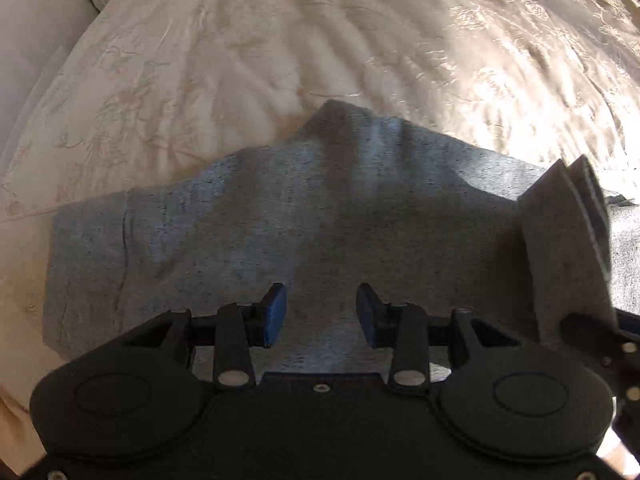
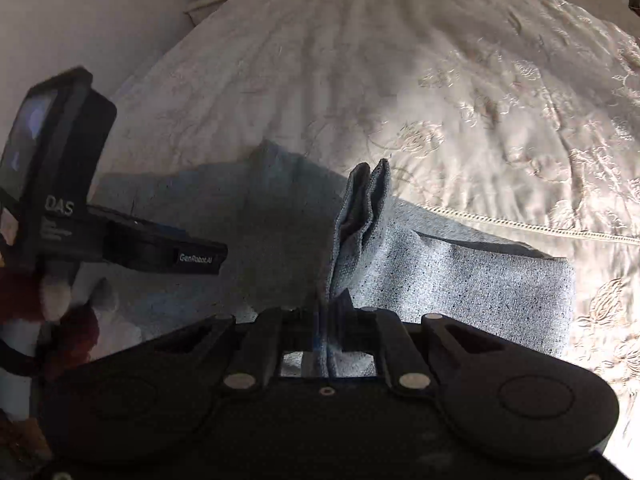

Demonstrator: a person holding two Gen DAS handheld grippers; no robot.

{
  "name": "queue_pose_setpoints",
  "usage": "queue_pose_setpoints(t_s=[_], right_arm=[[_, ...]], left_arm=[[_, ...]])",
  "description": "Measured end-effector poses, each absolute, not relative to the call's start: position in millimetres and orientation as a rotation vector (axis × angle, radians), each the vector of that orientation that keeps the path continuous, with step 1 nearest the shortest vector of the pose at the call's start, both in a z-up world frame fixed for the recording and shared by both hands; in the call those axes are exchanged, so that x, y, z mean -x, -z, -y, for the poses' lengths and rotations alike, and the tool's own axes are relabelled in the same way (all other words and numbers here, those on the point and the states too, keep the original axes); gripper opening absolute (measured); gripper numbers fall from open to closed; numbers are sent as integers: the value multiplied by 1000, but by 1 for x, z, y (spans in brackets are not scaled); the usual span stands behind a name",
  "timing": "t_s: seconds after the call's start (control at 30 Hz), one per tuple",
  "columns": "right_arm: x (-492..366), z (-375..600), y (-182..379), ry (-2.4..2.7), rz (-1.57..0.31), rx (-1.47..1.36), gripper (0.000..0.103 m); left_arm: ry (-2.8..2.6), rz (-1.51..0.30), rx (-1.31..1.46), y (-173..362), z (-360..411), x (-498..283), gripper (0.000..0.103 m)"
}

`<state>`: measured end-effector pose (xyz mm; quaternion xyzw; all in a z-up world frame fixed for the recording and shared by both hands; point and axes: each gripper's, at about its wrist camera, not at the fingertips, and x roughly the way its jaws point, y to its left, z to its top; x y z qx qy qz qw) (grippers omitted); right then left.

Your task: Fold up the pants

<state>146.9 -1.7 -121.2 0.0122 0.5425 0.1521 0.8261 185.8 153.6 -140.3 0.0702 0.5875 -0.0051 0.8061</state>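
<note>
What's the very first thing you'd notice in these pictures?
The grey-blue pants spread across the cream embroidered bedspread stand out first. Next, the right gripper at the bottom of its view, pinching a bunched fold of the pants that sticks up. The left gripper hangs open above the cloth, holding nothing.

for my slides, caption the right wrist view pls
Right gripper shut on a raised fold of grey pants over a cream bedspread.
</note>
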Motion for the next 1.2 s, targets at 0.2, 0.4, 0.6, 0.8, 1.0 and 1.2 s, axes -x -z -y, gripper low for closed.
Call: queue_pose_setpoints(t_s=[0.2,0.4,0.6,0.8,1.0,1.2], right_arm=[[-151,-20,146,-335,-1148,-24,35],[-146,36,105,-296,-1083,-107,38],[-159,114,132,-48,-1172,-131,36],[-173,164,186,63,-1312,-222,4],[-166,156,175,-8,-1288,-157,12],[-147,124,160,-207,-1266,-113,14]], left_arm=[[11,-1255,-151,139,-172,-184,47],[74,-1204,-107,122,-145,-190,47],[147,-1218,-133,128,-95,-190,48],[148,-1374,-190,175,-77,-164,48],[63,-1385,-133,180,-90,-146,51],[-59,-1313,-123,150,-123,-139,51]])
